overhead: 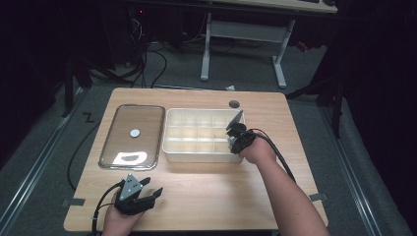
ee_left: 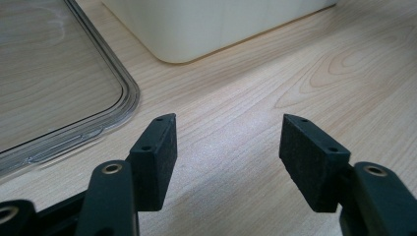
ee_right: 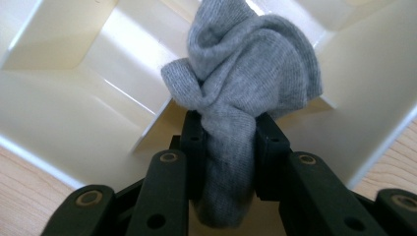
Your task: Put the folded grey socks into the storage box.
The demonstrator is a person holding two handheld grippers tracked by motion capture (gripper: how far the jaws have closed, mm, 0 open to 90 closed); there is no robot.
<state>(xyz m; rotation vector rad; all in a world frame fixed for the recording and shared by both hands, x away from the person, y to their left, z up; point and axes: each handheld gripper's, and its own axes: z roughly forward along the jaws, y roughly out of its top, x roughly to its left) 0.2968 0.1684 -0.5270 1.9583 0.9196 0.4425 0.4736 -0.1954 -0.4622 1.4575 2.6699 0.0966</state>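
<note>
Left claw: at the near left edge of the bench, held low over bare wood, jaws spread wide with nothing between them. In the left gripper view the pads point toward the near corner of the cream box and the rounded rim of the clear lid.

Right claw: over the near right corner of the divided box, jaws clenched on a grey sock. The right gripper view shows the sock pinched at its narrower part, the bunched, knotted mass standing out past the jaw tips and a shorter tail running back between the arms. Long axis follows the line of the jaws, bulk end pointing into the box. That end hangs above a compartment beside a divider wall; whether it touches the floor of the compartment cannot be told.

Divided box: cream plastic, open top, rows of small compartments, long side across the bench.

Clear lid: flat on the bench just left of the box, a small white disc at its centre.
</note>
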